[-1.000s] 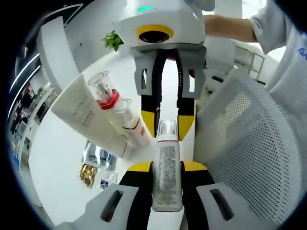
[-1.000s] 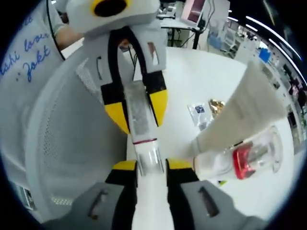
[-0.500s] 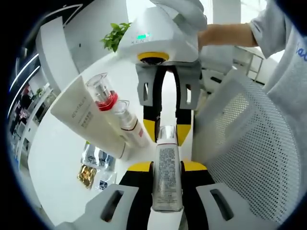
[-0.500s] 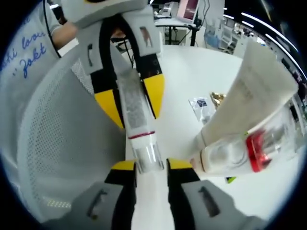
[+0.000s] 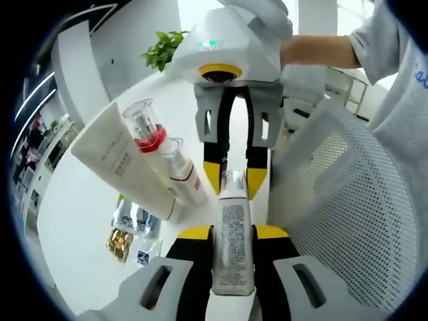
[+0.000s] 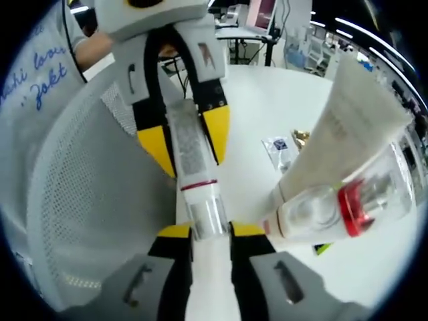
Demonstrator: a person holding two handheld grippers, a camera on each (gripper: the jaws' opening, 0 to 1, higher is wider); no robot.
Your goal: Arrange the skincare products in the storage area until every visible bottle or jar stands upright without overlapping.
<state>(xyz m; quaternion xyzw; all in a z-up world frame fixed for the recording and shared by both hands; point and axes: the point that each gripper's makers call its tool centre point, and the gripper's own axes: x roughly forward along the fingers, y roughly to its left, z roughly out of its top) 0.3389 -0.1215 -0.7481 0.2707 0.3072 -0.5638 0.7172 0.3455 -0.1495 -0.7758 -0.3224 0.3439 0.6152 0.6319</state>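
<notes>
White table (image 5: pixel 87 221), bottle (image 5: pixel 233 234) lengthwise

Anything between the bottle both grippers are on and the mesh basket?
Nothing visible. The bottle is shut in the left gripper, its clear cap end between the right gripper tips. The white mesh basket sits right beside it. The tube and two other bottles lie on the opposite side.

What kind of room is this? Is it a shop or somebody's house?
Probably a lab or office, not a house. Behind the white table stand desks with a monitor and cables, shelving lines one side, and a potted plant sits nearby.
</notes>
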